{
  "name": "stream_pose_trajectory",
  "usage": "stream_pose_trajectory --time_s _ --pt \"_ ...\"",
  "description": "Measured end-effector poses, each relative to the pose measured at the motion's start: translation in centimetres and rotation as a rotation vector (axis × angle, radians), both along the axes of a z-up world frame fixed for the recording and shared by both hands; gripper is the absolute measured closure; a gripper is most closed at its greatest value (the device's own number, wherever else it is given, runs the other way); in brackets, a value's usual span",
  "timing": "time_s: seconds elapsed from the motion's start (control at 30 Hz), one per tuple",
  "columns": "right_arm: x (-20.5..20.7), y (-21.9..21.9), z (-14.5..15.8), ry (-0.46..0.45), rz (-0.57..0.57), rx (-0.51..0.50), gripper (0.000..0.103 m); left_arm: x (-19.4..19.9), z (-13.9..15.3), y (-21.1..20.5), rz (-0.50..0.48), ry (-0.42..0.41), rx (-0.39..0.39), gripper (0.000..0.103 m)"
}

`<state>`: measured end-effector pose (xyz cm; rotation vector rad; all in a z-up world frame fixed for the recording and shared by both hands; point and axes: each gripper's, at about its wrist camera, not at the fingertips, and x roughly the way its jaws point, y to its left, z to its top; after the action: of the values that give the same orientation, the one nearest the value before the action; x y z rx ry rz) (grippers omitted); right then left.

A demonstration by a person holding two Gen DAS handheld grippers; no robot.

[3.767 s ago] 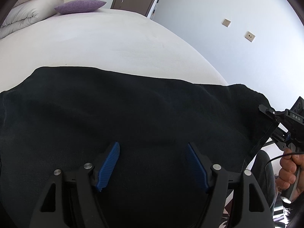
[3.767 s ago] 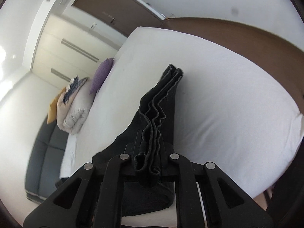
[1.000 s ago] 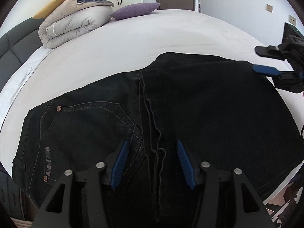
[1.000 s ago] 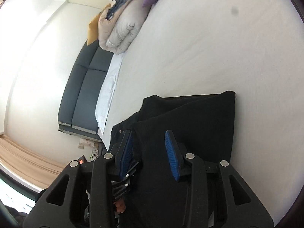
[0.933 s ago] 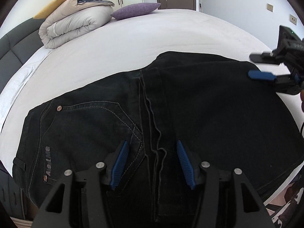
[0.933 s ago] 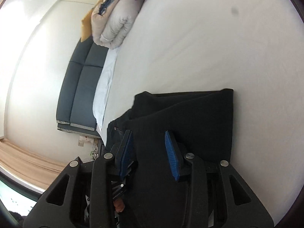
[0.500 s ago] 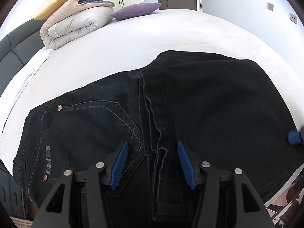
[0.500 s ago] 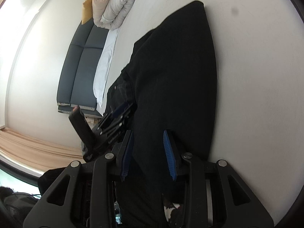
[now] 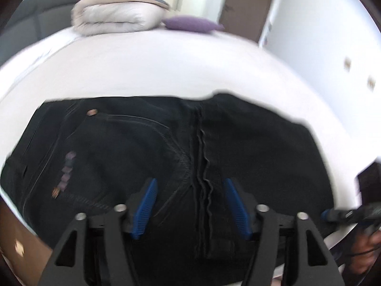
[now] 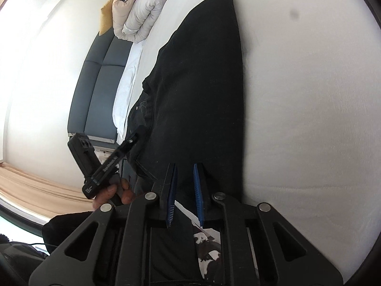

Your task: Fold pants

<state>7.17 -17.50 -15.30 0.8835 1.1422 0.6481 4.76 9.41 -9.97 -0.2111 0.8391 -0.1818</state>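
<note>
Black pants lie folded on the white bed, both tongs now off the cloth.

The bed [image 9: 166,71] fills both views; the pants [image 9: 250,143] span the middle of the left view, hems stacked near centre. A few seconds ago the right gripper [image 10: 185,188] clenched a bunched leg end; it has since let go and now stands narrowly parted at the near edge. The left gripper [image 9: 190,202] hovers wide apart. Likely regrasping for another fold.
</note>
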Motion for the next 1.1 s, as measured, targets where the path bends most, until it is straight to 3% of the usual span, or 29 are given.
stream_pose_trajectory --time_s 0.07,0.17,0.3,0.37,0.47,0.53,0.9,1.1 --pt "-0.3 0.4 0.6 -0.041 -0.005 -0.025 0.088 -1.8 0.8 4.2 0.124 -0.044 -0.159 0.009" --pt "-0.6 0.8 1.6 -0.093 0.006 -0.067 0.078 -4.2 0.6 11.3 0.329 -0.065 -0.378 0.008" --pt "-0.3 0.6 1.4 -0.061 -0.019 0.026 0.062 -6.5 -1.1 18.0 0.520 -0.089 -0.606 0.009" --pt "-0.4 0.7 1.6 -0.073 -0.025 0.043 0.057 -7.0 -2.8 19.8 0.572 -0.078 -0.712 0.010" --pt "-0.3 1.1 1.7 -0.080 -0.017 0.021 0.056 -6.7 -5.1 20.6 0.590 -0.048 -0.784 0.014" --pt "-0.2 0.8 1.6 -0.066 -0.023 0.039 0.056 -6.6 -6.7 20.9 0.596 -0.031 -0.877 0.014" --pt "-0.1 0.5 1.5 -0.045 -0.047 0.063 0.056 -6.5 -7.2 21.8 0.587 -0.114 -1.031 0.018" --pt "-0.1 0.5 1.5 -0.046 -0.046 0.063 0.056 -6.4 -6.6 21.7 0.541 -0.194 -1.052 0.022"
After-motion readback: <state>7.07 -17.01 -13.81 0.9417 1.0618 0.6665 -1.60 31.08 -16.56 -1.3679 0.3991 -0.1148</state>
